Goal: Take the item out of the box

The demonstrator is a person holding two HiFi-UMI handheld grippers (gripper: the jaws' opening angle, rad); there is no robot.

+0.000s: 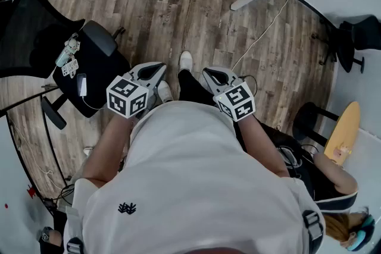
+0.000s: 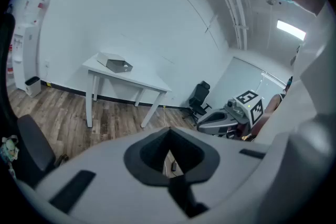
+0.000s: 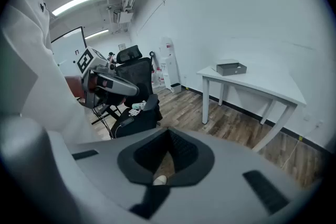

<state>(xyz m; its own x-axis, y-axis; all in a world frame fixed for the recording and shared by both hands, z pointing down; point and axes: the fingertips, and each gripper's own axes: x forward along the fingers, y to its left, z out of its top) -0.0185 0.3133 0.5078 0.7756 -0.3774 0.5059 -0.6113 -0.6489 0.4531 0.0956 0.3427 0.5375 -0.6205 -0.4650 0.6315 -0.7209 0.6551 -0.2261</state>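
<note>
A small grey box point(image 2: 118, 64) lies on a white table point(image 2: 142, 80) by the wall, far ahead of me; the right gripper view shows the same box point(image 3: 231, 67) on the table point(image 3: 265, 85). What is inside the box cannot be seen from here. I hold both grippers close to my chest, well away from the table. My left gripper point(image 1: 156, 71) point(image 2: 168, 129) is shut and holds nothing. My right gripper point(image 1: 215, 75) point(image 3: 169, 131) is shut and empty too. Each gripper shows in the other's view, the right one point(image 2: 231, 115) and the left one point(image 3: 107, 81).
A black office chair point(image 1: 89, 68) with small items and a phone on its seat stands to my left. A person point(image 1: 333, 187) sits at the lower right near a black stool point(image 1: 309, 116). A cable point(image 1: 262, 38) runs across the wood floor. A second black chair point(image 2: 199, 97) stands beyond the table.
</note>
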